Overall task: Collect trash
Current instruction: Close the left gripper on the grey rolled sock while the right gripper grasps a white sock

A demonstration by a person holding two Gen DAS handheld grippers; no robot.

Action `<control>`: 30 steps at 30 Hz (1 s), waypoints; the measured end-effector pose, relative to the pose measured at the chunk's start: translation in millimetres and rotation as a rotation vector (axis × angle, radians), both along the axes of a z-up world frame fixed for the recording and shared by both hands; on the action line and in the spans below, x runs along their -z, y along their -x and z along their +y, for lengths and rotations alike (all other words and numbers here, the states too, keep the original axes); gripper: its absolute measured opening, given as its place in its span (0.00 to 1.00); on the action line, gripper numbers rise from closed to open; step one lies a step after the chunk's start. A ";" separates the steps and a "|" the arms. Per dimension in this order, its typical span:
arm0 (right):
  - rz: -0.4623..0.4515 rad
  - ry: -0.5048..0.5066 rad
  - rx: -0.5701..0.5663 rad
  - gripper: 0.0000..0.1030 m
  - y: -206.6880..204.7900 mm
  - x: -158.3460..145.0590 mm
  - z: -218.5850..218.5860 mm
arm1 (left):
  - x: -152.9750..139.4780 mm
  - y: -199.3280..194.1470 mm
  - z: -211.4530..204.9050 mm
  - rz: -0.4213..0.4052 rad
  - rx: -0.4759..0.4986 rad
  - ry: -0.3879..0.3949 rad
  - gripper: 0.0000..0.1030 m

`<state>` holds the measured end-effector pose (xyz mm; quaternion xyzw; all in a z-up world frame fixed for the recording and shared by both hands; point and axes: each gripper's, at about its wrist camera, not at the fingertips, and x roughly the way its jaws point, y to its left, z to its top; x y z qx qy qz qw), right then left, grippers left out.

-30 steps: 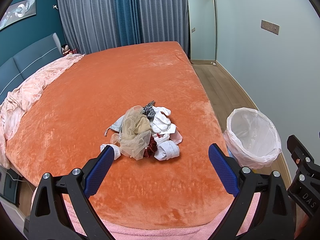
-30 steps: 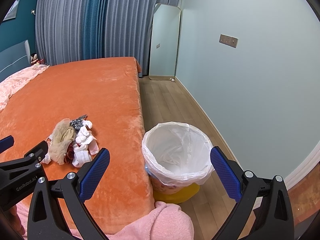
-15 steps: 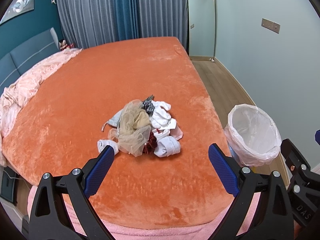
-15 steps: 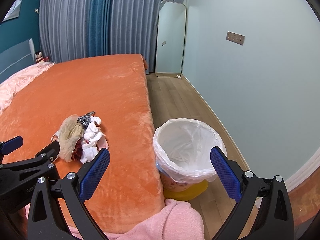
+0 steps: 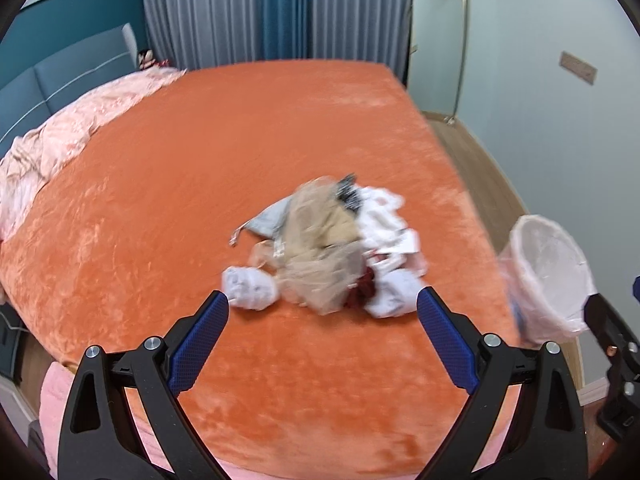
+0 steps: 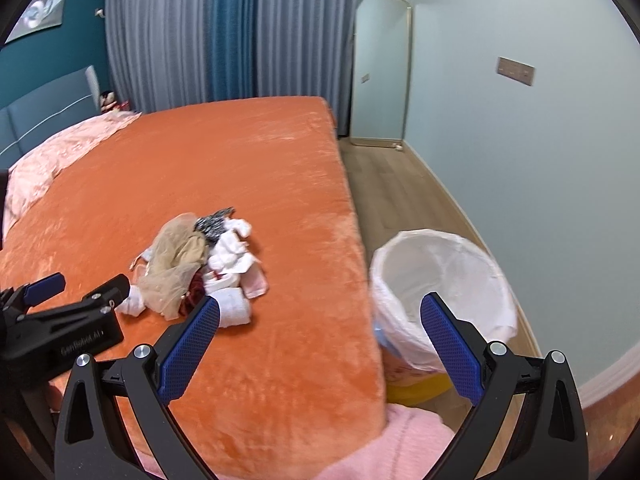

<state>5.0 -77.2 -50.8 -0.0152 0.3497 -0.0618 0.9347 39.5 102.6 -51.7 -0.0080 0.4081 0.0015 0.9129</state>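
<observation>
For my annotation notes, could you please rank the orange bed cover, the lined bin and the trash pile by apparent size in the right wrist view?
1. orange bed cover
2. lined bin, nearer the camera
3. trash pile, only slightly smaller, so this order is unsure

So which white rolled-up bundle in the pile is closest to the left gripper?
The small white bundle at the pile's left edge, just beyond the left gripper's left finger. The other white bundle lies on the right.
</observation>
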 end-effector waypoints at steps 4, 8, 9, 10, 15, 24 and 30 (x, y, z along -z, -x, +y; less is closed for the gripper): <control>0.031 -0.027 -0.033 0.93 -17.1 18.9 15.7 | 22.9 -16.6 27.9 0.027 -0.028 -0.038 0.88; 0.075 -0.041 -0.057 0.93 -38.2 40.9 31.1 | 55.3 -34.3 61.1 0.096 -0.054 0.006 0.88; 0.089 -0.043 -0.061 0.93 -43.5 46.7 34.8 | 60.7 -36.4 66.7 0.101 -0.059 0.012 0.88; 0.107 -0.046 -0.064 0.93 -49.8 53.3 38.6 | 64.7 -38.6 71.0 0.105 -0.066 0.011 0.88; 0.175 -0.053 -0.078 0.93 -75.1 81.6 54.3 | 87.5 -58.2 100.6 0.129 -0.097 0.062 0.88; 0.266 -0.037 -0.106 0.82 -113.2 120.9 75.4 | 126.0 -86.3 117.3 0.222 -0.088 0.212 0.65; 0.339 -0.091 -0.110 0.58 -130.5 144.5 74.8 | 133.7 -86.8 119.3 0.241 -0.050 0.287 0.41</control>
